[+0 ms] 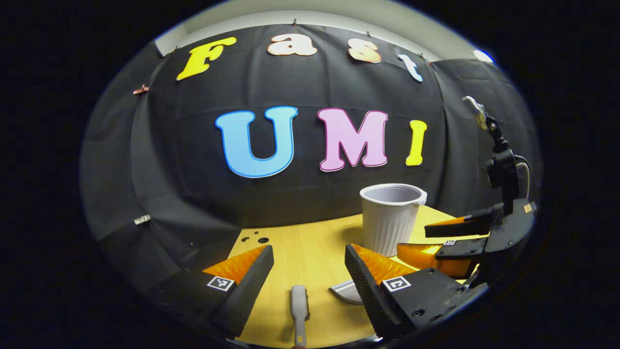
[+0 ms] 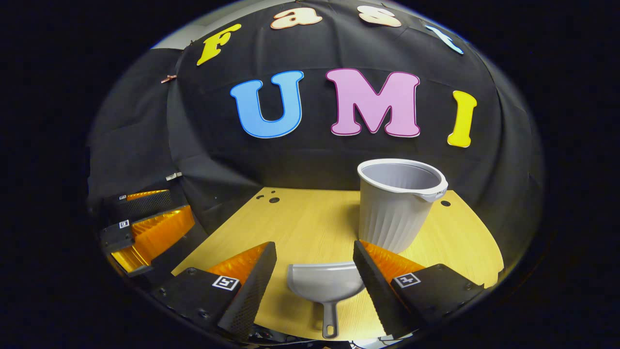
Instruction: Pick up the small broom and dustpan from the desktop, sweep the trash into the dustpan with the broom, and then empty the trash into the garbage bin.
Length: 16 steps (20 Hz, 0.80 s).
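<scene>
Fingers of both the left gripper (image 1: 309, 259) and right gripper (image 2: 315, 257) stand wide, holding nothing; broom (image 1: 299, 306) and dustpan (image 2: 325, 281) lie flat on the table (image 2: 300, 218) between them, near the bin (image 2: 398, 208). Any grasp should close squarely on the handles.

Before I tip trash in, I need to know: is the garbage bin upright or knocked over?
Upright. The garbage bin stands on its base on the desktop, its open rim facing up.

A recording booth: black cloth wall (image 2: 300, 160) hung behind a bare wooden desktop (image 2: 310, 218).
</scene>
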Each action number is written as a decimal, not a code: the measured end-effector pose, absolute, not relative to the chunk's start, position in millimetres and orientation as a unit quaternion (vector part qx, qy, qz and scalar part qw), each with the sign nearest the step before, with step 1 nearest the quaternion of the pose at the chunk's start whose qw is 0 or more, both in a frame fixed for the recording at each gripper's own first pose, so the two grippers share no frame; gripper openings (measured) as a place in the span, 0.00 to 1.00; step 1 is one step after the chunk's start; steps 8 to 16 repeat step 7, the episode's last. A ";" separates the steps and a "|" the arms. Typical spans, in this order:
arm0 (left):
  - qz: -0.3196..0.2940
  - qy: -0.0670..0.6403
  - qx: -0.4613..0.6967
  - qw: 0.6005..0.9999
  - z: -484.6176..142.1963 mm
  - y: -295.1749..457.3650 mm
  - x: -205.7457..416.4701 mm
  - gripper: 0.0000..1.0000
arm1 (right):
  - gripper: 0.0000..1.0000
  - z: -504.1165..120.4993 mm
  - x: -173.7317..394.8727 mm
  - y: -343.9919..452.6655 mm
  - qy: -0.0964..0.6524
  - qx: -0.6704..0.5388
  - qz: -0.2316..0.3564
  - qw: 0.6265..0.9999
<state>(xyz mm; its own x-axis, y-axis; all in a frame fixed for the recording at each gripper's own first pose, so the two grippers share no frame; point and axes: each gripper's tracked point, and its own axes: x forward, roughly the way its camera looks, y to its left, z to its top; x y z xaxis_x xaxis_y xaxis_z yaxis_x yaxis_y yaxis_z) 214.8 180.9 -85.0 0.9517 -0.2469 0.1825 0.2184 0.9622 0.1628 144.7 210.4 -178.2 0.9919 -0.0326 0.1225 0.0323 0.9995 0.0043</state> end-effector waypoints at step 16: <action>-0.107 -0.077 0.016 0.991 -95.3 176.0 217.0 0.96 | 0.99 -136.7 126.6 193.8 -0.143 -0.026 -0.069 0.987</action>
